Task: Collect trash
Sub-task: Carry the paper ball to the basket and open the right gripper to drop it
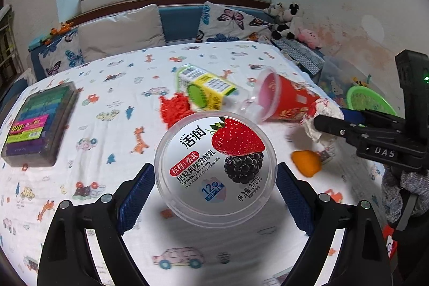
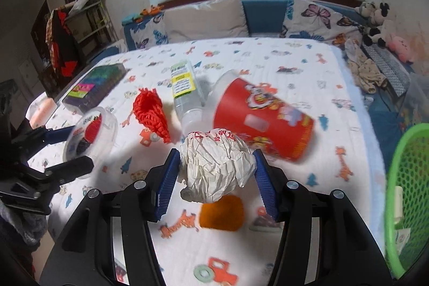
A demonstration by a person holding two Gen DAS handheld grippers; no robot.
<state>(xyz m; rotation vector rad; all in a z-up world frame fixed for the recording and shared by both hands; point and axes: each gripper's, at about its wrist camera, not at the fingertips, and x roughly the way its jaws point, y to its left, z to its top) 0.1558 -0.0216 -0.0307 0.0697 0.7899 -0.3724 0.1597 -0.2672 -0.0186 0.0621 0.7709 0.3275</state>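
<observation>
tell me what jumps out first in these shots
A round yogurt tub with a strawberry and mulberry lid sits clamped in the left gripper. A crumpled white paper ball is pinched in the right gripper. Behind them a red paper cup lies tipped on the cartoon-print sheet.

1. Yogurt tub point(image 1: 215, 165): round, clear, strawberry-and-mulberry lid facing up, held above the bed.
2. Paper ball point(image 2: 217, 165): white, crumpled, red print on top, lifted off the bed.
3. Red cup point(image 2: 264, 119): on its side.
4. Bottle point(image 2: 185, 90): clear, lying flat beside the cup.
5. Orange peel point(image 2: 222, 213): on the sheet.
</observation>
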